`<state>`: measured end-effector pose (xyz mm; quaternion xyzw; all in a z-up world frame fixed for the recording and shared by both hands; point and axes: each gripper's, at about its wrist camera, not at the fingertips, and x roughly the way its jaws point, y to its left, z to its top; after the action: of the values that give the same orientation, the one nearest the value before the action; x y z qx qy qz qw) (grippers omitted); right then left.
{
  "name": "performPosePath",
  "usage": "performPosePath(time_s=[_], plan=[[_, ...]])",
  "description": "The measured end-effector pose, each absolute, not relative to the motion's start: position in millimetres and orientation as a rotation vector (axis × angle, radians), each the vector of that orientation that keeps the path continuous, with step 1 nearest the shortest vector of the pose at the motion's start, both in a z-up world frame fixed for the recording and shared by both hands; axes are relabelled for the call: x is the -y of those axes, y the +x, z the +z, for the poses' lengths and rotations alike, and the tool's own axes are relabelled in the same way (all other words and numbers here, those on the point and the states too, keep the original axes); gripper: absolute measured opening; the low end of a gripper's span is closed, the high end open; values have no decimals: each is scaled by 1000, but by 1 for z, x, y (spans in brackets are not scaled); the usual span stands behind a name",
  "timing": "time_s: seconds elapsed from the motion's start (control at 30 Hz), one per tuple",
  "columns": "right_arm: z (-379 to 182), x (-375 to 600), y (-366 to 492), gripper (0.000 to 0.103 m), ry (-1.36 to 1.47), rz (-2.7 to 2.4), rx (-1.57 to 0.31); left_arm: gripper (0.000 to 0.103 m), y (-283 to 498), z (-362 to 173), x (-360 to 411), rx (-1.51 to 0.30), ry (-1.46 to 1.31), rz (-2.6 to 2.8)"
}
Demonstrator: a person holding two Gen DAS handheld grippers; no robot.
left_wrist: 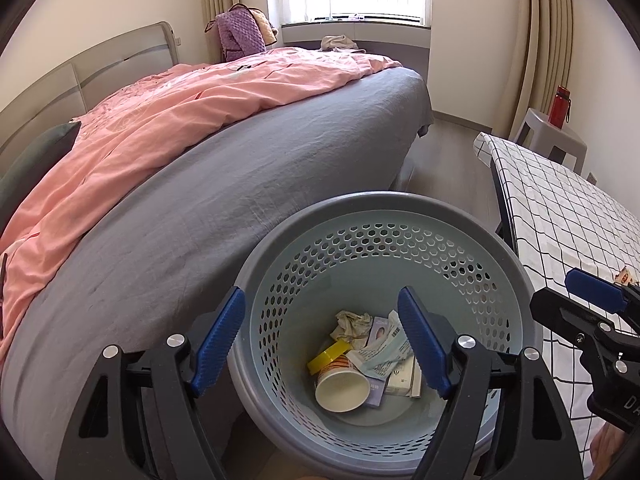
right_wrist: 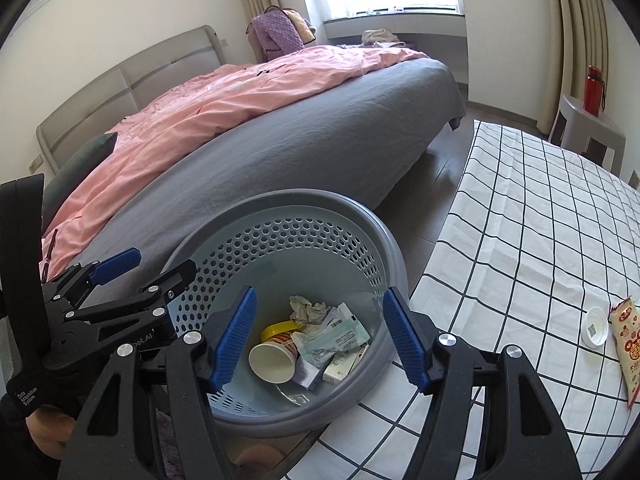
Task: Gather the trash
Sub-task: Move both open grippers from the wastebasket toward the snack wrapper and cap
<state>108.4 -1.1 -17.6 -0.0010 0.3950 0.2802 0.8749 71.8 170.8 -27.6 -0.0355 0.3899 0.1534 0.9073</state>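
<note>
**A:** Two grippers, both parked over the bin, and we're holding nothing in either. The left gripper (left_wrist: 322, 340) has its jaws spread wide with only air between them, and the right gripper (right_wrist: 320, 338) looks the same, pads apart and clear of everything. The wastebasket (left_wrist: 400, 216) sits on the floor between the bed (left_wrist: 248, 184) and the table (right_wrist: 532, 216), pretty much straight below us.

**B:** So what's in it already?

**A:** Down at the bottom we can see a paper cup (left_wrist: 342, 386) on its side, a yellow lid (left_wrist: 328, 355) just behind it, a crumpled tissue (left_wrist: 352, 324), plus some flat packets and small boxes (right_wrist: 340, 338) piled against each other. We'd guess most of the job is done.

**B:** Anything left out?

**A:** Yep. Over on the checked cloth, off to the right, there's a white cap (right_wrist: 597, 326) and a snack wrapper (right_wrist: 630, 344) lying just beside it, both well apart from the wastebasket. Those look like the remaining trash, as far as we can see. The right gripper is on that side, so we'd reckon it goes for them next. The wrapper is flat against the cloth, so pinching it could be fiddly.
</note>
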Motion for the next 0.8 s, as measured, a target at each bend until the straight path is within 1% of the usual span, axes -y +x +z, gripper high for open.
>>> performPosePath(time_s=[0.57, 0.8], plan=[[-15, 9, 105, 64, -13, 549, -820, 75, 67, -24, -161, -789, -66, 303], [-11, 16, 100, 70, -16, 524, -802, 75, 64, -22, -153, -781, -64, 286]])
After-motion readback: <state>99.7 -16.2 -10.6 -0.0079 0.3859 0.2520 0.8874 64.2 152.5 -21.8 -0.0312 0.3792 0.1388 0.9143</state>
